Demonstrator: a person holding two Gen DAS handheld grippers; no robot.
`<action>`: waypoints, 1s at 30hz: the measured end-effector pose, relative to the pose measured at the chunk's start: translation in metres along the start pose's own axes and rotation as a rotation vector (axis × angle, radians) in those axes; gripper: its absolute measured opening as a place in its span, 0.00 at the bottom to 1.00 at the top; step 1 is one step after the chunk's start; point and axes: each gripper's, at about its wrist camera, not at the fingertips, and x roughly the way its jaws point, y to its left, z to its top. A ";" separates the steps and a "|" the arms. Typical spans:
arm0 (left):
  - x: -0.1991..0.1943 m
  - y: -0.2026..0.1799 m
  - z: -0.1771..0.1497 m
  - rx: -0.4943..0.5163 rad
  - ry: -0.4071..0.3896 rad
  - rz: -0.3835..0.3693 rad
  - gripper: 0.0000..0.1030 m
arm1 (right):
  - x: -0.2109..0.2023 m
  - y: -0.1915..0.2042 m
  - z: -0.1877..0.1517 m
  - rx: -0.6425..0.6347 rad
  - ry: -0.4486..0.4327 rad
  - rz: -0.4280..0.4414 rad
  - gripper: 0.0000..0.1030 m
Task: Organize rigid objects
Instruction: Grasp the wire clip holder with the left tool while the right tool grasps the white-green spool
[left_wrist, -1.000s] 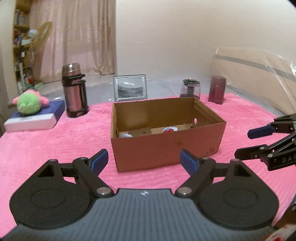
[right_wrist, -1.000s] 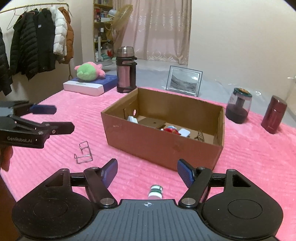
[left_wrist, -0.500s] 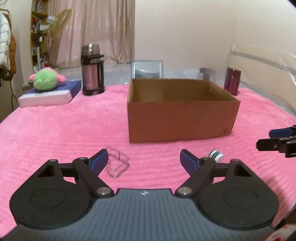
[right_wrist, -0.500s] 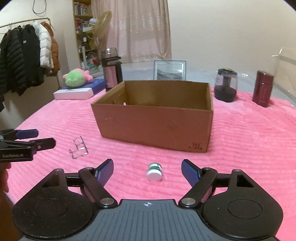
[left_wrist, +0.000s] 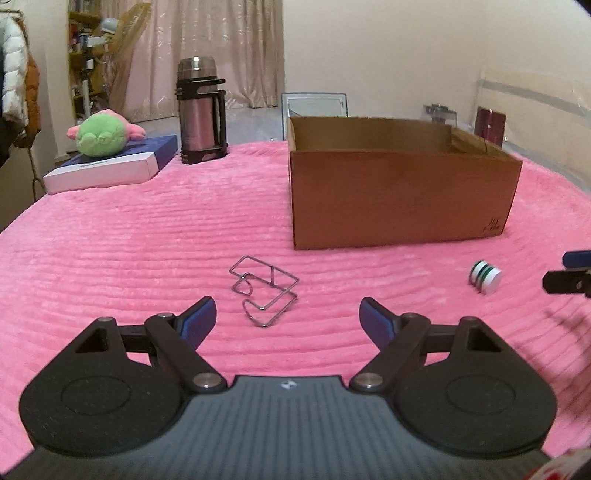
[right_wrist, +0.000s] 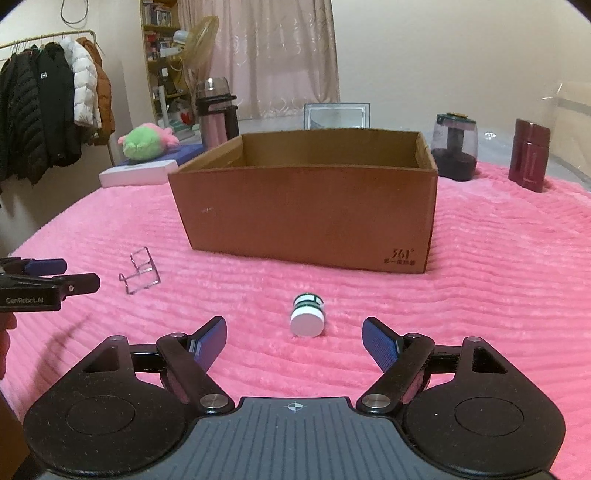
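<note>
Both grippers have come down toward the pink blanket (left_wrist: 147, 240) since a second ago. Then both cameras looked into the cardboard box (left_wrist: 402, 192) from above and showed small items on its floor; now they sit low enough that only the box's outer walls and rim show, and its inside is hidden.

The left gripper (left_wrist: 287, 317) stands wide, with nothing between its blue pads. A bent wire stand (left_wrist: 264, 291) lies on the blanket just ahead of it, slightly left of centre between the fingers and not touched by them. A second ago this stand was out of the left wrist view altogether; half a second ago it sat close to the left finger.

The right gripper (right_wrist: 294, 338) is also wide and holds nothing. Its jaws have just been opening, and they now look broader than in the first frame. A small white cylinder with green bands (right_wrist: 307, 319) lies on its side on the blanket just ahead of the fingertips, centred between them and clear of both pads. Earlier it sat lower in the view, near the gripper body.

The box, flask (left_wrist: 199, 110), picture frame (right_wrist: 337, 115), plush toy (left_wrist: 103, 134) and both jars (right_wrist: 455, 146) stay put.
</note>
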 end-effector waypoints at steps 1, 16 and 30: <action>0.004 0.002 -0.001 0.015 0.002 -0.002 0.79 | 0.003 -0.001 -0.001 0.000 0.001 0.000 0.75; 0.065 0.038 0.004 0.264 0.055 -0.151 0.79 | 0.061 -0.023 0.011 -0.314 0.079 0.186 0.75; 0.101 0.045 0.021 0.358 0.099 -0.230 0.76 | 0.115 -0.036 0.032 -0.773 0.235 0.371 0.57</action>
